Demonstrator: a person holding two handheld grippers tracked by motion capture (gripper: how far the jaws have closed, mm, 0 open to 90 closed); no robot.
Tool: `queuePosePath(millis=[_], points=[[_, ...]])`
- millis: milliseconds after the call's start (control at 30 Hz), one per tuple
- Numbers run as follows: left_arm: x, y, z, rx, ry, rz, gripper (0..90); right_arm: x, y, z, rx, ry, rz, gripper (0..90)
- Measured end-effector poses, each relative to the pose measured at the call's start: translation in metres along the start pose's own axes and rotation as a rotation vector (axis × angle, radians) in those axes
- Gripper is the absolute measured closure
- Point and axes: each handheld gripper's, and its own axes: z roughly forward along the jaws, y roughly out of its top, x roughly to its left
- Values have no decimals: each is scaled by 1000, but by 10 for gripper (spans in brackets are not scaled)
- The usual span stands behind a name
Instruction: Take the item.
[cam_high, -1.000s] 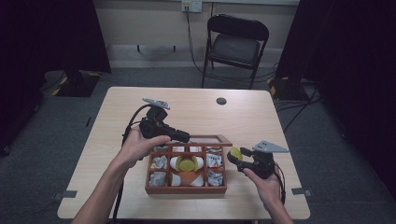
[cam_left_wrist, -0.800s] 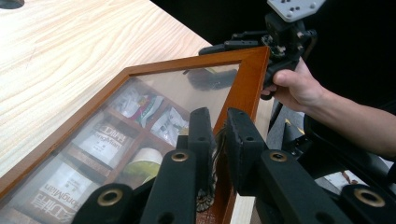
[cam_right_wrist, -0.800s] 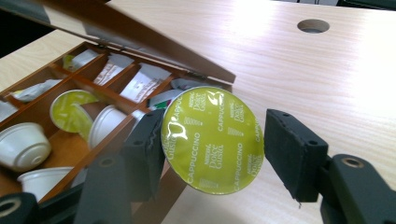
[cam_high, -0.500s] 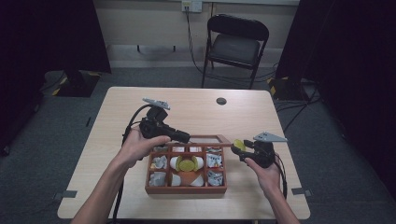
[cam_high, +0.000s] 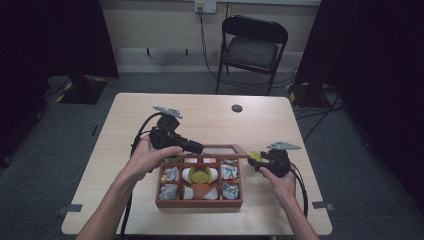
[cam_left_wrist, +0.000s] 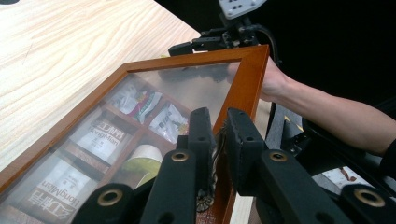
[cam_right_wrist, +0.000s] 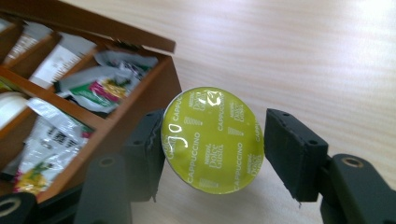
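A wooden box (cam_high: 199, 202) with several compartments sits at the table's near middle. Its glass lid (cam_high: 220, 149) is raised. My left gripper (cam_high: 197, 148) is shut on the lid's frame (cam_left_wrist: 247, 84), the jaws pinching its side rail (cam_left_wrist: 219, 126). My right gripper (cam_high: 255, 159) hovers just right of the box, shut on a lime-green cappuccino capsule (cam_right_wrist: 212, 140) held foil side up beside the box's corner (cam_right_wrist: 140, 107). In the left gripper view, the right gripper (cam_left_wrist: 210, 42) is beyond the lid's far edge.
Tea packets (cam_right_wrist: 98, 84) fill the outer compartments. Another green capsule (cam_high: 200, 175) lies in the box's middle. A small black disc (cam_high: 237, 108) rests on the far side of the table. A folding chair (cam_high: 252, 45) stands behind the table.
My right gripper with the capsule has lifted slightly and shifted forward, staying beside the box's right wall. My left gripper keeps the lid held up in about the same place.
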Motion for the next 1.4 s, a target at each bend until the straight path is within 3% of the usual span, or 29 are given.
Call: queuePosePath(millis=[333,733,900,1100,1400], points=[[0,-1,1,7,-5,1,809,-5,-8,8,45,-23,-2,399],[-1,0,1,9,-4,4,809,-7,-12,12,43,-32,3,392],[-1,0,1,11,-1,4,809,-8,-12,12,35,-28,21,279],[1,0,1,5,-11,11,810,-9,-9,4,-16,-21,47,197],[1,0,1,8,-14,19,811,-7,-11,-21,-4,-5,39,162]])
